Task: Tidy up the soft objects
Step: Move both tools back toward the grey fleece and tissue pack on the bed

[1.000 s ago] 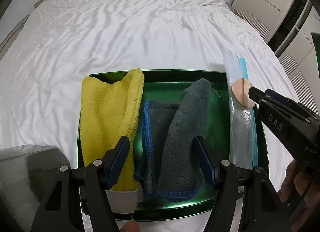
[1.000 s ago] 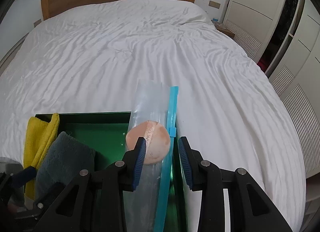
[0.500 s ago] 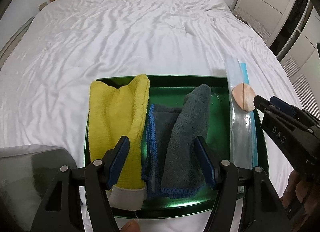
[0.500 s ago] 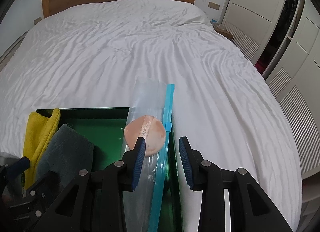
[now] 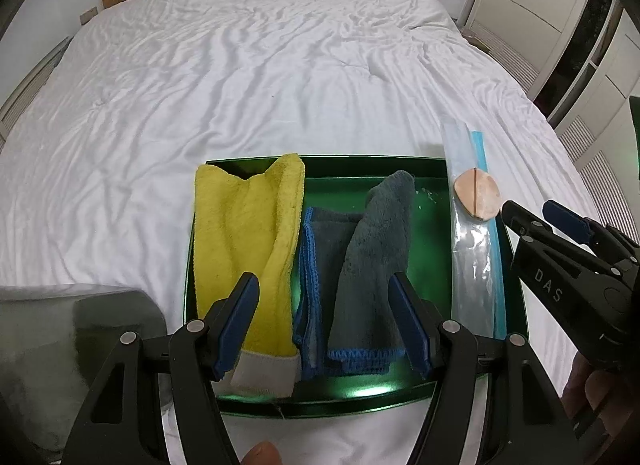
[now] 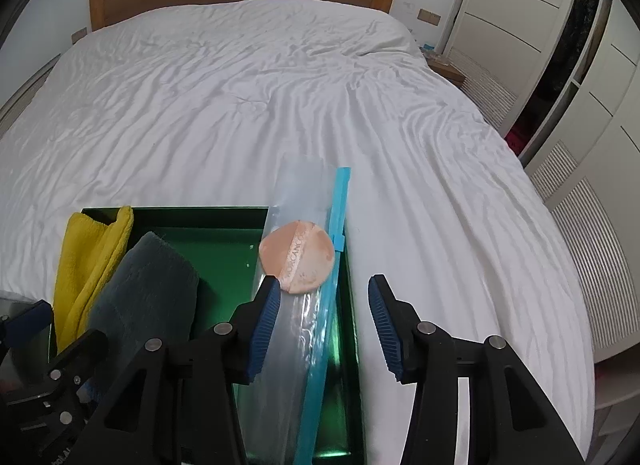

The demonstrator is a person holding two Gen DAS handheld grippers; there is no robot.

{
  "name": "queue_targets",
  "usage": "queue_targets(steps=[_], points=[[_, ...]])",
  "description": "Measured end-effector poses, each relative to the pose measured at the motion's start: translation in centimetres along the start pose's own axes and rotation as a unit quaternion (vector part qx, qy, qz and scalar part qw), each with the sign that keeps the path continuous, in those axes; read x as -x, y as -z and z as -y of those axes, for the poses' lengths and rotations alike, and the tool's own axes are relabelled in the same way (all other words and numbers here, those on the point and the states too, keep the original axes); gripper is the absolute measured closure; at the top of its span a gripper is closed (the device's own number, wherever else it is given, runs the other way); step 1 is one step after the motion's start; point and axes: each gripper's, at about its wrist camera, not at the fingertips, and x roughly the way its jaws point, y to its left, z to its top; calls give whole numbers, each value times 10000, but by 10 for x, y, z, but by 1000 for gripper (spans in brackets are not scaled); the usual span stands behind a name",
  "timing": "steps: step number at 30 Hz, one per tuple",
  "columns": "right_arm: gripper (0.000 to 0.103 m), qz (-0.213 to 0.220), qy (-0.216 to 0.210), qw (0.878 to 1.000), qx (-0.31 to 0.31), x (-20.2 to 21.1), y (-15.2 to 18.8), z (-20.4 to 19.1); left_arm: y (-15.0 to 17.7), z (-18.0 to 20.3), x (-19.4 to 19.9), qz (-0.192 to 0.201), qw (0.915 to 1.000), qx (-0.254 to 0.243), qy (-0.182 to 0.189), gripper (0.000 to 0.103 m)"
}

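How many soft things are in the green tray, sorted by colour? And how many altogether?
Yellow: 1, the yellow cloth
Grey with blue edging: 2, the flat grey cloth and the fluffy grey cloth partly over it
Peach: 1, the round puff on the clear zip bag
Total: 4 soft things, plus the bag, in the green tray

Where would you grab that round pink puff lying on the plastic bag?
Probably by its near rim, coming in low from the tray's near end. The pink puff lies flat on the zip bag, so only its thin edge fits between the open right gripper fingers.
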Motion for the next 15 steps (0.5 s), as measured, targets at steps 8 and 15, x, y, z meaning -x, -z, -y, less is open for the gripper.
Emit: queue_targets(steps=[8, 15], points=[[54, 169, 60, 9998, -12, 35, 8, 1, 10, 5, 29, 187, 9997, -133, 84, 42], [53, 278, 154, 9995, 75, 70, 24, -4, 39, 13, 58, 259, 9987, -328, 291, 42]])
